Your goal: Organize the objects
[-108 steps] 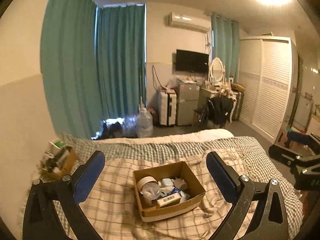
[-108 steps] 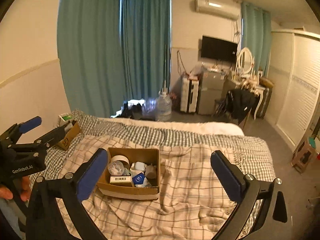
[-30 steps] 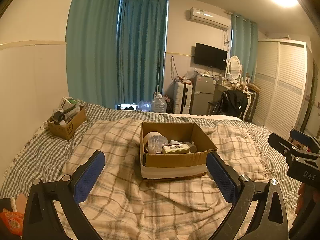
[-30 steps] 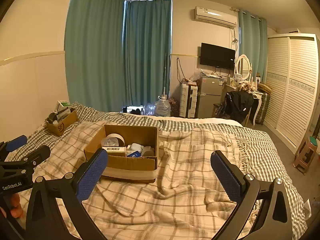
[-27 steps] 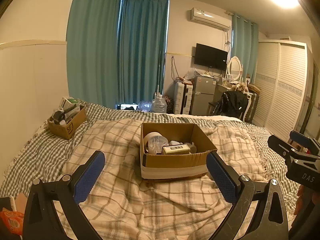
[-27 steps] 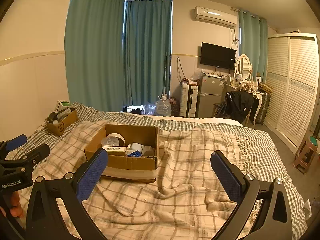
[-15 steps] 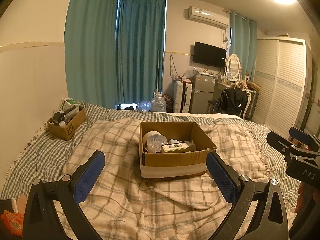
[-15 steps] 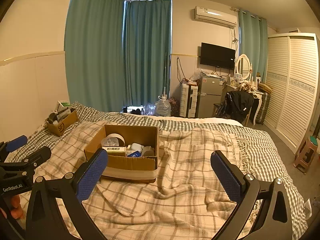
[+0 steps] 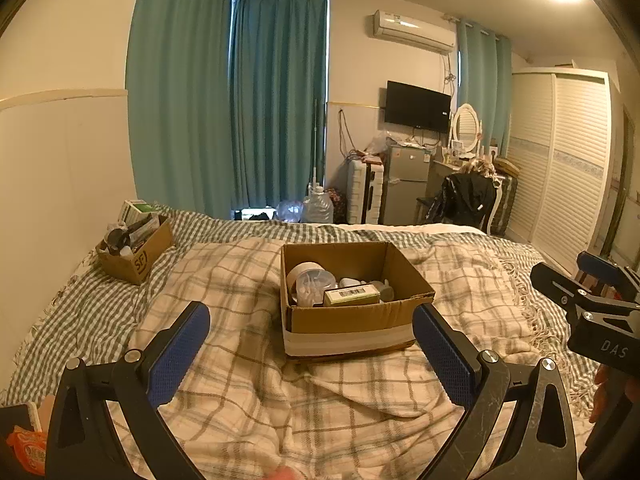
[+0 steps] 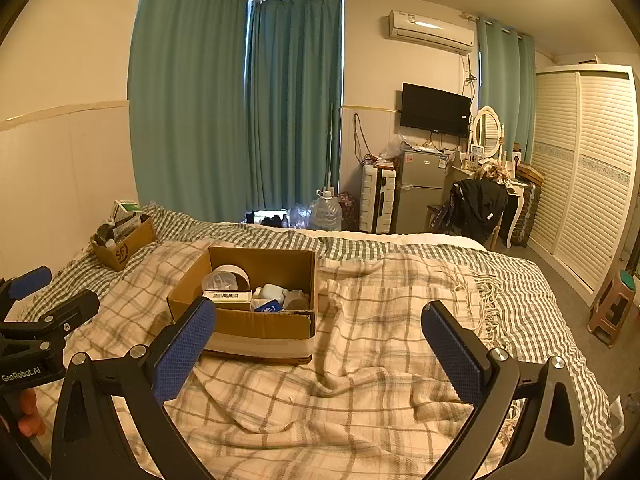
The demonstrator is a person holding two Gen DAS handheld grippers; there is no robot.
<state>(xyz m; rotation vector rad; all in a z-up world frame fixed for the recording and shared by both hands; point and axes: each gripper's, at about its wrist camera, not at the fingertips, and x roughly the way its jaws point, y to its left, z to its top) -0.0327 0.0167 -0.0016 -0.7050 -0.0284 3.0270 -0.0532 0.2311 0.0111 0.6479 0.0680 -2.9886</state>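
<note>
An open cardboard box [image 9: 352,316] [image 10: 260,322] sits on the plaid blanket in the middle of the bed. It holds a tape roll [image 9: 306,274], a clear cup, a barcoded white carton [image 9: 351,295] [image 10: 227,295] and small bottles. A smaller cardboard box [image 9: 136,250] [image 10: 122,246] full of items stands at the bed's far left by the wall. My left gripper [image 9: 310,350] is open and empty, just short of the big box. My right gripper [image 10: 318,346] is open and empty, to the box's right.
An orange packet [image 9: 26,446] lies at the near left edge. Beyond the bed stand a water jug [image 10: 325,210], a suitcase, a small fridge [image 10: 418,190], a chair with a dark jacket and a white wardrobe [image 10: 584,168]. A stool [image 10: 614,306] is on the right.
Since 3.6 s ago both grippers have dropped lower and come closer to the big box. Over the last second almost nothing has moved.
</note>
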